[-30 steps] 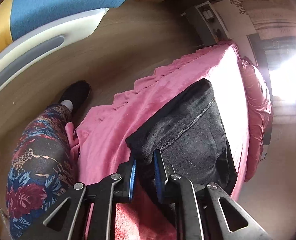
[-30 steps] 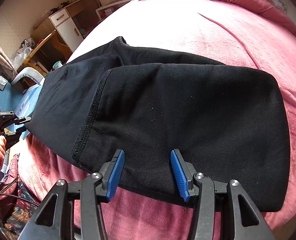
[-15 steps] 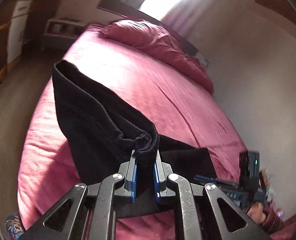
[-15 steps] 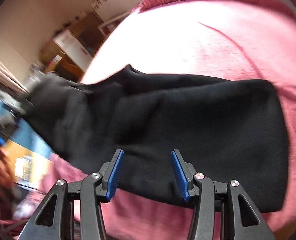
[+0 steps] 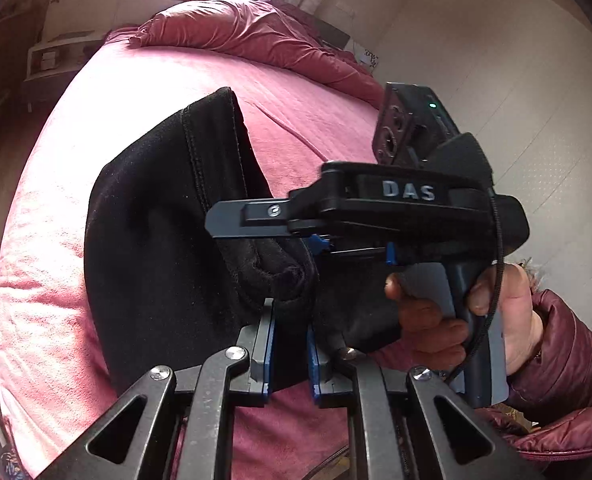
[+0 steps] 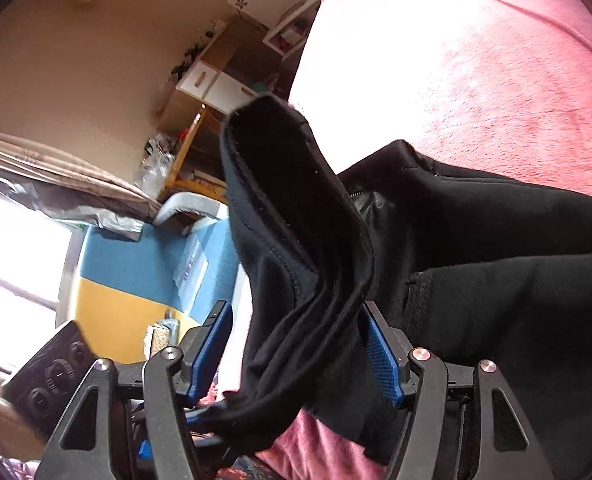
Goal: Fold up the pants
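Observation:
Black pants (image 5: 156, 248) lie partly folded on a pink bed (image 5: 108, 92). My left gripper (image 5: 290, 344) is shut on a bunched edge of the pants and holds it raised over the folded part. My right gripper (image 6: 296, 348) is open, its blue pads wide apart, with the lifted fold of the pants (image 6: 296, 240) hanging between them. The right gripper also shows in the left wrist view (image 5: 395, 208), held by a hand just right of the lifted edge. The rest of the pants (image 6: 515, 280) lies flat at right.
A pink duvet (image 5: 256, 36) is heaped at the head of the bed. A wall (image 5: 495, 60) runs along the right side. White and wooden furniture (image 6: 216, 80) and a blue and yellow mat (image 6: 136, 276) lie beyond the left bed edge.
My left gripper has swung over the bed carrying the pants edge across toward the right gripper. The right gripper has turned left, and the lifted fold now hangs between its open fingers.

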`<action>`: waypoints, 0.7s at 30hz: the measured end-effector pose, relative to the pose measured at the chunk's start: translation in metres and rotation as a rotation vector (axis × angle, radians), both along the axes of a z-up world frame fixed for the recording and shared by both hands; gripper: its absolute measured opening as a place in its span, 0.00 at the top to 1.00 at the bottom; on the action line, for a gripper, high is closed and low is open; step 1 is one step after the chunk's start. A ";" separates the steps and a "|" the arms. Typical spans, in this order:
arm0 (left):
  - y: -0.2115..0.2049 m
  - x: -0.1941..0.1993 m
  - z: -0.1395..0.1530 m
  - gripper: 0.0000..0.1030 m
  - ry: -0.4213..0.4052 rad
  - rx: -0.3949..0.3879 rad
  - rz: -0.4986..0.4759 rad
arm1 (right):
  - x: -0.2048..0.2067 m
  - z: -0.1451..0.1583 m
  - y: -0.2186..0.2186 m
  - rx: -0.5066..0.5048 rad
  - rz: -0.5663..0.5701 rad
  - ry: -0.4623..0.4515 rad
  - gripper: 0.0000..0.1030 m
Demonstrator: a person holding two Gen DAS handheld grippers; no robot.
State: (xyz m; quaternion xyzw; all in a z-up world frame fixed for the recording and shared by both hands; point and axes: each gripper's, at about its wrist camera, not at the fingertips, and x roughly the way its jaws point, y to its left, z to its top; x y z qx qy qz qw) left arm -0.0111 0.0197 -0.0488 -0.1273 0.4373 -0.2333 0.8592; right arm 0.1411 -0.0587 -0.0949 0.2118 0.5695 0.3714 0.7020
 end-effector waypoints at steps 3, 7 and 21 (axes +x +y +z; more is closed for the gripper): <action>-0.007 -0.001 0.001 0.88 0.002 0.039 -0.001 | 0.007 -0.009 0.017 -0.052 0.034 0.002 0.57; -0.017 -0.002 -0.001 0.88 0.007 0.114 0.002 | 0.009 -0.016 0.031 -0.115 0.064 -0.018 0.78; -0.031 0.005 0.013 0.80 0.013 0.202 0.013 | 0.014 -0.016 0.025 -0.105 0.042 -0.009 0.82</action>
